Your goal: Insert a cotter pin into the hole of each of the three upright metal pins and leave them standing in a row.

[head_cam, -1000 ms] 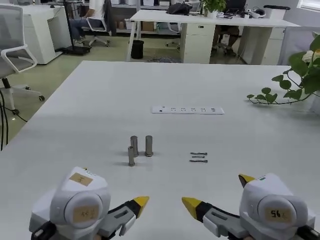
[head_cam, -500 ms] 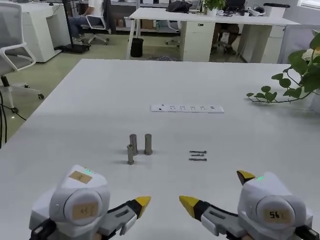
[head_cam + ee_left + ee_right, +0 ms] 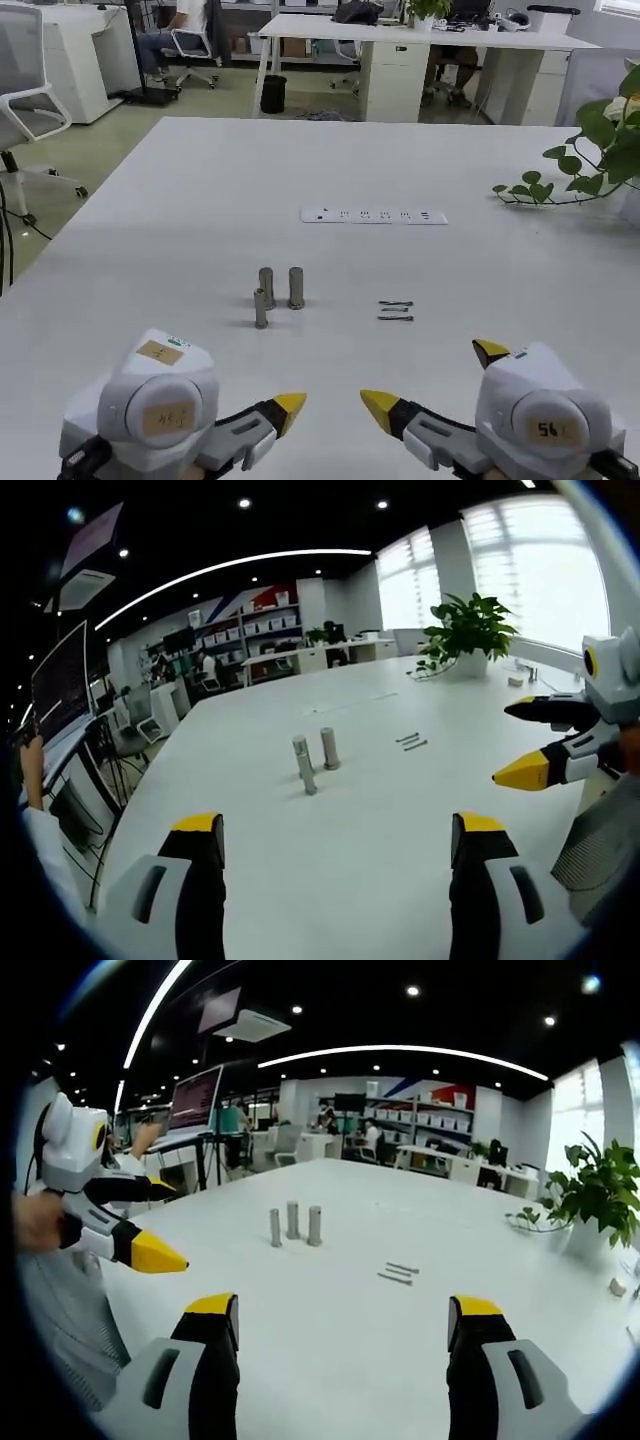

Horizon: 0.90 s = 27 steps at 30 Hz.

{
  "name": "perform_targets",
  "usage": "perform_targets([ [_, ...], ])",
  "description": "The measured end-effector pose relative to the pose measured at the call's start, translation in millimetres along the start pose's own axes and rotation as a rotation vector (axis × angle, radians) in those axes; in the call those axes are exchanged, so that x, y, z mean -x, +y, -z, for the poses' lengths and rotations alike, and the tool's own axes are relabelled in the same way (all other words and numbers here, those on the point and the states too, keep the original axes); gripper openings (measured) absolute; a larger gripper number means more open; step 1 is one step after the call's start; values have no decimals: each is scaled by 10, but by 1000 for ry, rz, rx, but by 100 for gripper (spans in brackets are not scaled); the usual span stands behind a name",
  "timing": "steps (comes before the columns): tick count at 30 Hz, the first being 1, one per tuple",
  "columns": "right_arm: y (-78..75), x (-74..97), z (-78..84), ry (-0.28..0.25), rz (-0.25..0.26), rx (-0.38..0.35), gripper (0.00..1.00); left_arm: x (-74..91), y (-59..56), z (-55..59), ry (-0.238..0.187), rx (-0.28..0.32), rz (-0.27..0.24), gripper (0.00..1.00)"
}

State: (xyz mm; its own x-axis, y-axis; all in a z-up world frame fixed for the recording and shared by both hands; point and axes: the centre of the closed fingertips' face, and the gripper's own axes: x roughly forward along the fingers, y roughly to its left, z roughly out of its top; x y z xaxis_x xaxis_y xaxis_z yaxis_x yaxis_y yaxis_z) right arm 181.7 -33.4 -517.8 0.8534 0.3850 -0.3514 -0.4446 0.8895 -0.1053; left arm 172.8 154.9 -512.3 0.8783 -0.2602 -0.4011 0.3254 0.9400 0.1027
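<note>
Well out on the white table (image 3: 180, 200), the three metal pins (image 3: 296, 287) stood upright in a tight cluster, dull grey, two side by side and one just in front. Three cotter pins (image 3: 396, 318) lay flat and parallel near them, apart. Nearer the person, the left gripper (image 3: 335, 830) and right gripper (image 3: 342, 1310) hovered, yellow-tipped jaws spread wide, gripping and touching nothing.

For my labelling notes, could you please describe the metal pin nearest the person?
On the white table, left of the cotter pins, stand three upright metal pins. The front pin stands alone nearest the person, the other two side by side behind.
</note>
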Motion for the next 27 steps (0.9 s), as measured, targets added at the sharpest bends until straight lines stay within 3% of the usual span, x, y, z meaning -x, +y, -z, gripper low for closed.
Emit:
perform_targets([
  [27, 4, 10, 20, 17, -2, -3, 81, 10, 4, 5, 1, -21, 0, 89],
])
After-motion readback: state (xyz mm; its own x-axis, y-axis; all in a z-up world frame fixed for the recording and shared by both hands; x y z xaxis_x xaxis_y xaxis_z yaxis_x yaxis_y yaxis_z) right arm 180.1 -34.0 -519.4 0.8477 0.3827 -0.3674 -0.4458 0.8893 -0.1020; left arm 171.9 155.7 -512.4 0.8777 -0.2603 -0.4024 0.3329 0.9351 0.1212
